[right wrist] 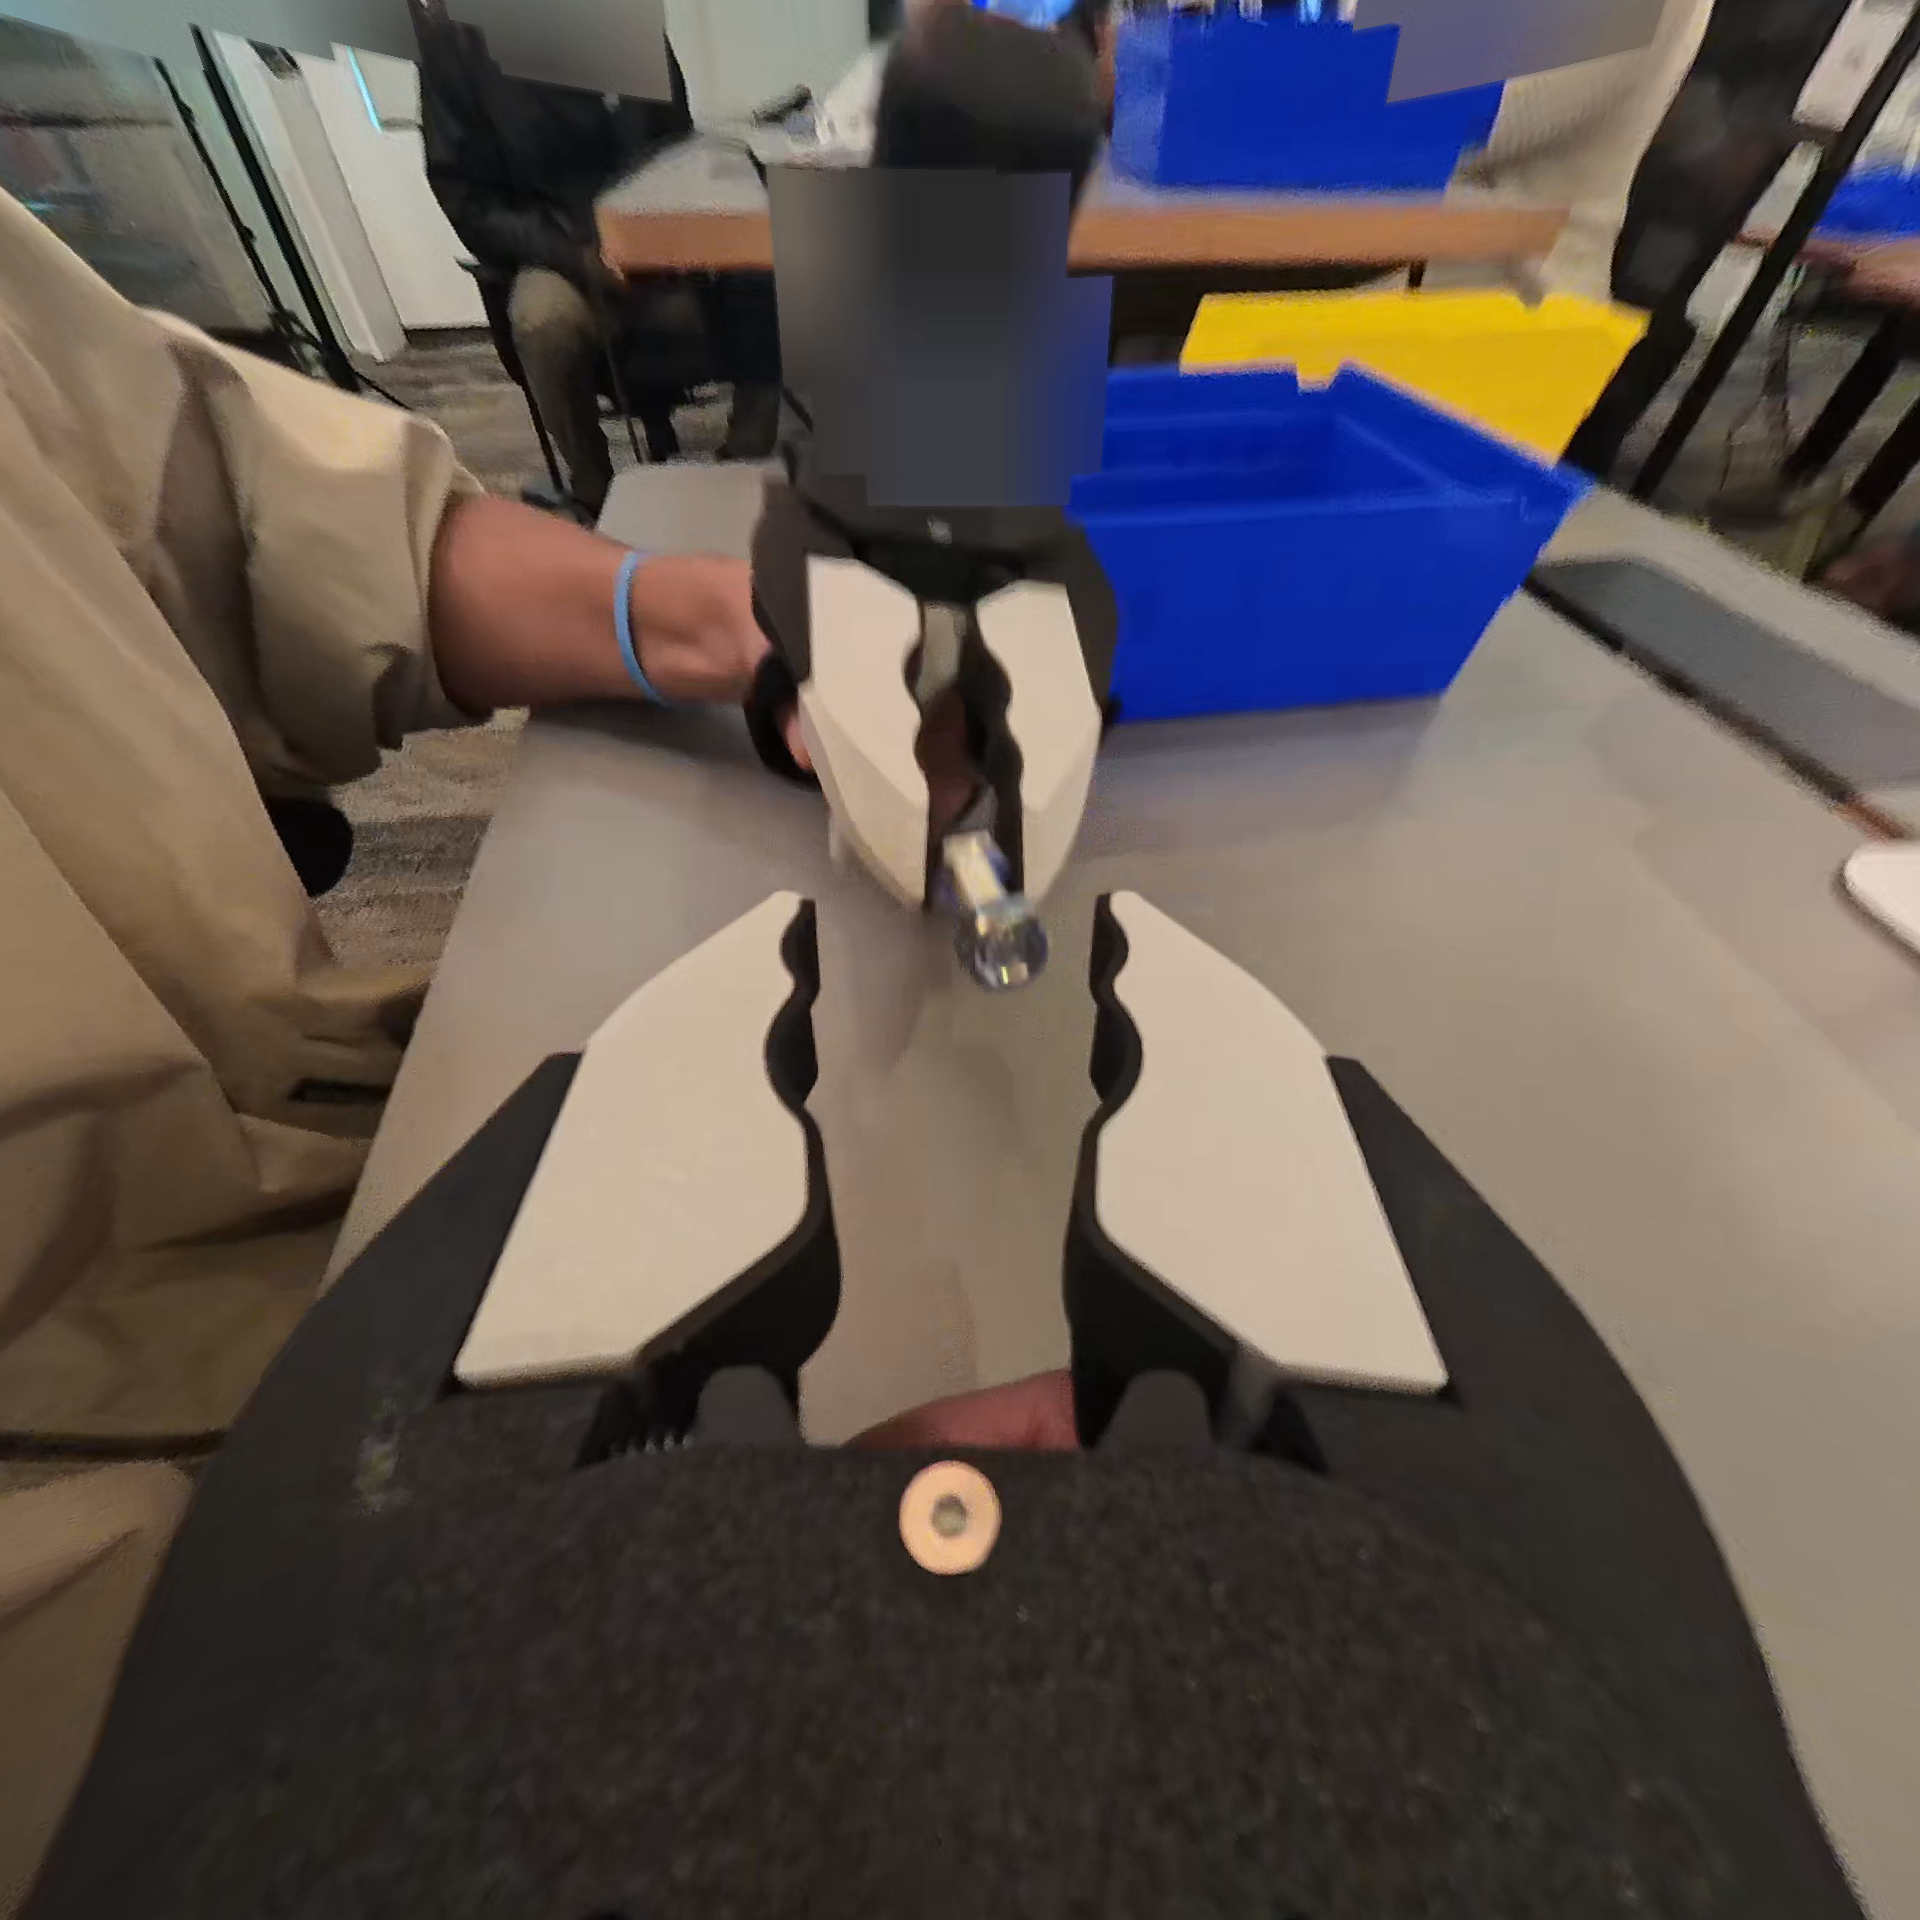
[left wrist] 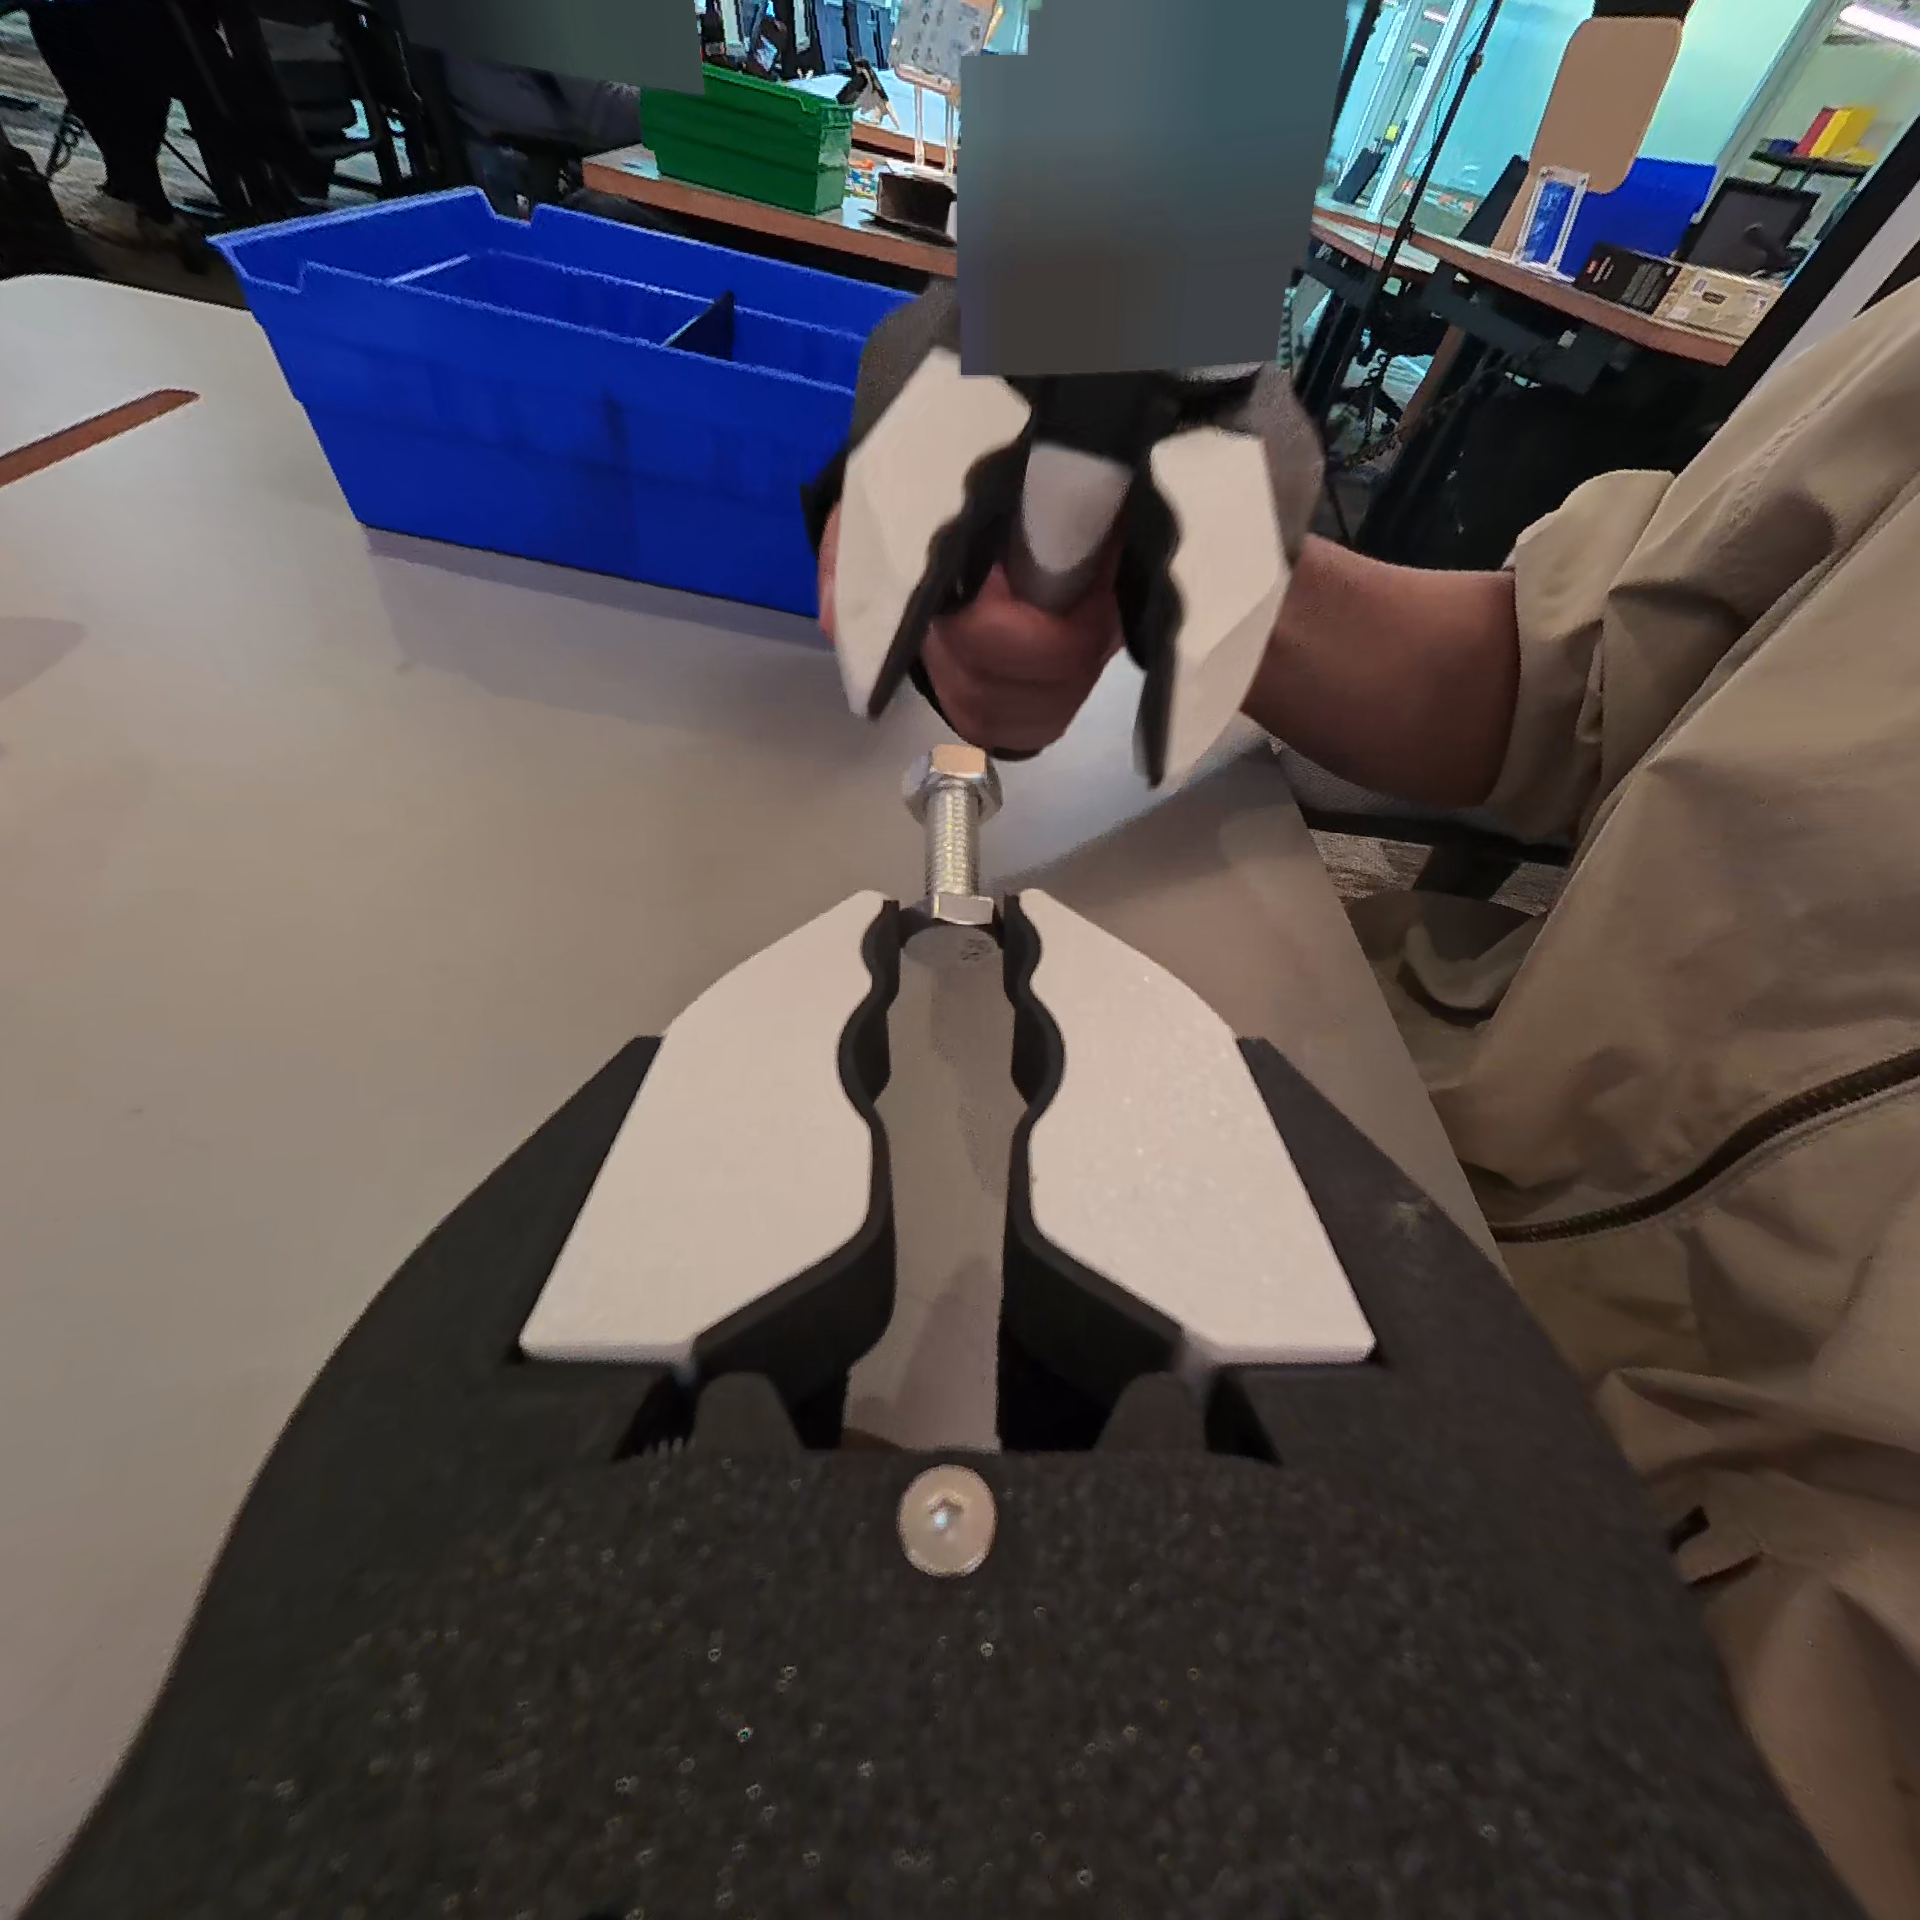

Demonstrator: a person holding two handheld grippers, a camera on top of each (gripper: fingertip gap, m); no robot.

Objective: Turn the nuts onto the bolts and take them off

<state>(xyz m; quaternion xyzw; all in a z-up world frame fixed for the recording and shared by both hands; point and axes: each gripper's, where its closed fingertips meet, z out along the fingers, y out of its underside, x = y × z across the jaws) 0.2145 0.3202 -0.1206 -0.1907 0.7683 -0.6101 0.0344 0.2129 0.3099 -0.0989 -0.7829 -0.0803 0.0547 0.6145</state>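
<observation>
In the left wrist view my left gripper [left wrist: 954, 920] is shut on the head of a silver bolt [left wrist: 954, 847]. The bolt points forward above the grey table [left wrist: 364, 831]. A silver hex nut [left wrist: 951, 787] sits at the far end of its thread. My right gripper [left wrist: 1013, 740] faces it, open, with its fingertips just beyond the nut and not touching it. In the blurred right wrist view my right gripper [right wrist: 954, 914] is open and empty. The nut [right wrist: 1000, 951] lies between its fingertips. Behind it, the left gripper [right wrist: 971, 883] holds the bolt [right wrist: 971, 868].
A blue bin [left wrist: 561, 416] stands on the table behind the grippers and also shows in the right wrist view [right wrist: 1299, 582]. A yellow bin [right wrist: 1455, 353] is beyond it. A green bin [left wrist: 748, 135] sits on a far table. The person's beige sleeve [left wrist: 1714, 831] runs along the table edge. My left and right fingertips are right by each other.
</observation>
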